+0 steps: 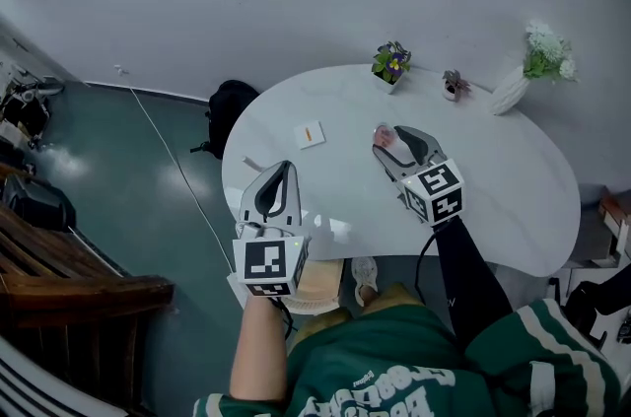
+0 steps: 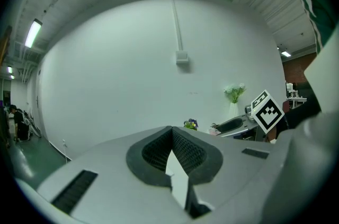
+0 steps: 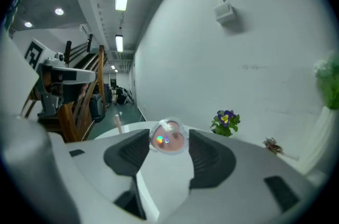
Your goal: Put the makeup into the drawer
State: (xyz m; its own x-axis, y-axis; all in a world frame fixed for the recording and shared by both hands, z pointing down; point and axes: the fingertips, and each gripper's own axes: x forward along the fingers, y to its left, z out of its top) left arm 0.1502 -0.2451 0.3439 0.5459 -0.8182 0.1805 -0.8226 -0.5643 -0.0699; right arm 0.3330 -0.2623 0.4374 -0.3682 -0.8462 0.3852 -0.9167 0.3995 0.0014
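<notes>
Right gripper [image 1: 391, 141] has its jaws part-way apart and pressed on either side of the makeup [image 3: 168, 138], a round pink compact with a clear lid, pinched at the very tips of the pads over the middle of the white table [image 1: 513, 198]. Left gripper [image 1: 284, 171] is over the table's near left edge, its jaws closed with the tips meeting and nothing between them. On the table's left part, beyond the left gripper, lies a small white card with an orange mark [image 1: 310, 135]. Along the table's far edge stand a pot of purple and yellow flowers [image 1: 391, 63], a small pot with a dry brownish plant [image 1: 454, 86] and, nearest the table's far right corner, a white ribbed vase of white and green flowers [image 1: 515, 88]. A black bag [image 1: 232, 109] sits on the grey-green floor just off the table's left side, by the pale wall, and well to the table's left is dark wooden furniture [image 1: 69, 277]. At the table's near edge is the person in a green top with white lettering [image 1: 394, 366]
</notes>
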